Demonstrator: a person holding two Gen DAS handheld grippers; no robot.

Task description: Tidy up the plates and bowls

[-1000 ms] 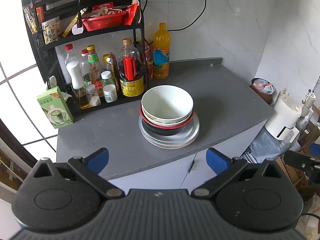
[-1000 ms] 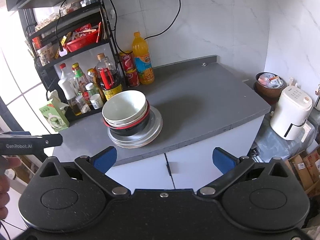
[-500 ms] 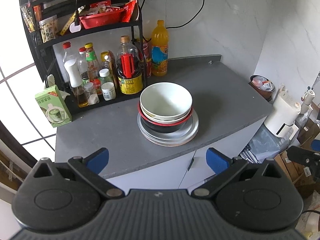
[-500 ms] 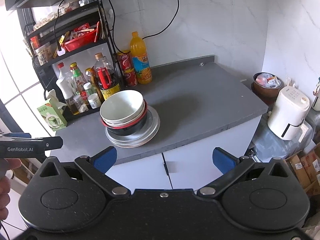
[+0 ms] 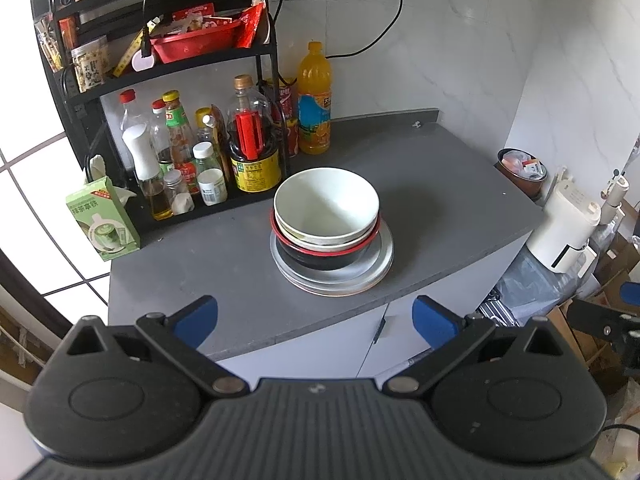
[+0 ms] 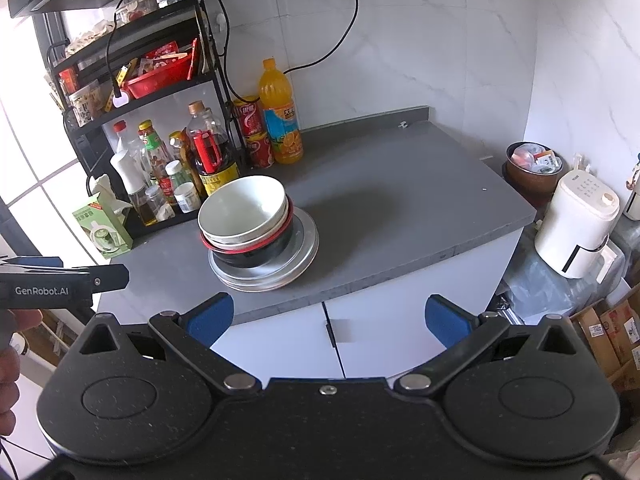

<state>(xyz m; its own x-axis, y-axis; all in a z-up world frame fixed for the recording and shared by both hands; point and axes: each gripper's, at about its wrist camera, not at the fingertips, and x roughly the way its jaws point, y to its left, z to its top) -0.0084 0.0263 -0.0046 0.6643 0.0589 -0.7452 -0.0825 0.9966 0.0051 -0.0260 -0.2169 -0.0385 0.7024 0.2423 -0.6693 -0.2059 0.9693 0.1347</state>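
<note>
sitting near the front edge of the grey counter (image 5: 440,184) is 1 stack of dishes: a white bowl (image 5: 326,208) is nesting on top, w/ another pale bowl rim showing just under it, then a black bowl w/ a red rim (image 5: 320,258), all resting on flat silver plates (image 5: 360,276). in the right wrist view the same white bowl (image 6: 240,212) is sitting on the black bowl (image 6: 256,256) and the plates (image 6: 298,258), the pile leaning a bit off-centre.

the left gripper (image 5: 315,318) is hanging off the counter's front edge, low and short of the stack, its blue pads spread wide w/ nothing between them. the right gripper (image 6: 327,318) is hovering in front of the white cabinet doors (image 6: 376,332), also spread wide and empty, apart from the dishes. the left tool's black body is showing at the left edge of the right wrist view, w/ part of a hand (image 6: 8,344) behind it.

behind the stack, a black rack (image 5: 168,76) is holding sauce bottles (image 5: 176,136) and a red basket (image 5: 192,42). an orange drink bottle (image 5: 314,100) is standing by the wall, just beside the rack. a green carton (image 5: 102,220) is standing at the counter's left end. a white appliance (image 6: 580,224) is sitting beyond the counter's right end, near a brown bin (image 6: 534,166).
</note>
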